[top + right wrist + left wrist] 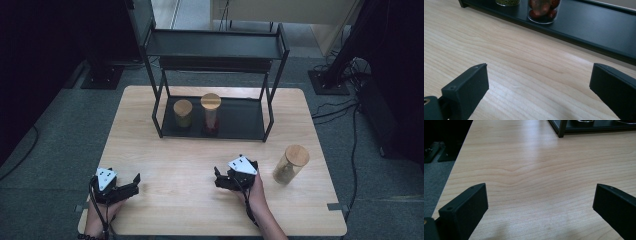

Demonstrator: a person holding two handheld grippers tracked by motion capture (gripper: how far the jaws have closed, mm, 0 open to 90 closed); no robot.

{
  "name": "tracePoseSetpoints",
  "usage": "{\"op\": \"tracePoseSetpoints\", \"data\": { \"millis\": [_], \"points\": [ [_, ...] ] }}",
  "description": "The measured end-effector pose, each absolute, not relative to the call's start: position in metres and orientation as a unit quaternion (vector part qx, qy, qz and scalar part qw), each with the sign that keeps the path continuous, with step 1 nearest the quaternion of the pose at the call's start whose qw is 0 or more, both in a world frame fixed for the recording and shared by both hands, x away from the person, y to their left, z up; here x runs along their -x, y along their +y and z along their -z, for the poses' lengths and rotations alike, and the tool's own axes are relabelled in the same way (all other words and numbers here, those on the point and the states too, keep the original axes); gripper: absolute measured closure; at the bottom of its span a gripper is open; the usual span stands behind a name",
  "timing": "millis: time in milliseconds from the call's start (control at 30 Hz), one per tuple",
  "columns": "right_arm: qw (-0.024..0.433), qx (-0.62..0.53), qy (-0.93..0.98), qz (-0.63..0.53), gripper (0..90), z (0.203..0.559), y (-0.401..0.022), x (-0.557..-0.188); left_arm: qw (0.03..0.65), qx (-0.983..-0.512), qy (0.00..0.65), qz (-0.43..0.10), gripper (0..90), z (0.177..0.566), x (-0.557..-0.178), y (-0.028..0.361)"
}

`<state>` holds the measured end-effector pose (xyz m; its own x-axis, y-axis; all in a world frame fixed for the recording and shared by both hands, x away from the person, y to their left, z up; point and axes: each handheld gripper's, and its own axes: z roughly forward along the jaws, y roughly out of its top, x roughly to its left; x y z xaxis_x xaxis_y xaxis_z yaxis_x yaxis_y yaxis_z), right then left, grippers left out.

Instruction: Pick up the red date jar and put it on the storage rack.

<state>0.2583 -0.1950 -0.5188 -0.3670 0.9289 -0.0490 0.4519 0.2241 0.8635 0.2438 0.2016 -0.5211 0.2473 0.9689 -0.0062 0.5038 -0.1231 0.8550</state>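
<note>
1. Left claw (131,183): jaws wide apart, empty, resting low at the near left of the tabletop (175,210).
2. Right claw (218,178): jaws spread, empty, near centre.
3. Loose jar (290,163): wooden lid, just right of the right claw, untouched; shelving it likely remains.
4. Rack (240,119): bottom tray carries a short jar (183,113) and a tall jar (210,114), apparently already placed.

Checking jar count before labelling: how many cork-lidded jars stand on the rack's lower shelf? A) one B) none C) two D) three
C: the high view shows a short jar and a tall jar side by side on the lower shelf; the third jar stands on the table right of the right tongs.
</note>
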Motion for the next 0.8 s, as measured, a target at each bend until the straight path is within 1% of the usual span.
{"op": "tracePoseSetpoints", "data": {
  "millis": [800],
  "points": [
    [0.303,-0.491,0.713,-0.398,1.9,0.518,-0.226,-0.228,0.386,-0.689,0.535,-0.299,0.1,0.521,-0.244,0.201]
  ]
}}
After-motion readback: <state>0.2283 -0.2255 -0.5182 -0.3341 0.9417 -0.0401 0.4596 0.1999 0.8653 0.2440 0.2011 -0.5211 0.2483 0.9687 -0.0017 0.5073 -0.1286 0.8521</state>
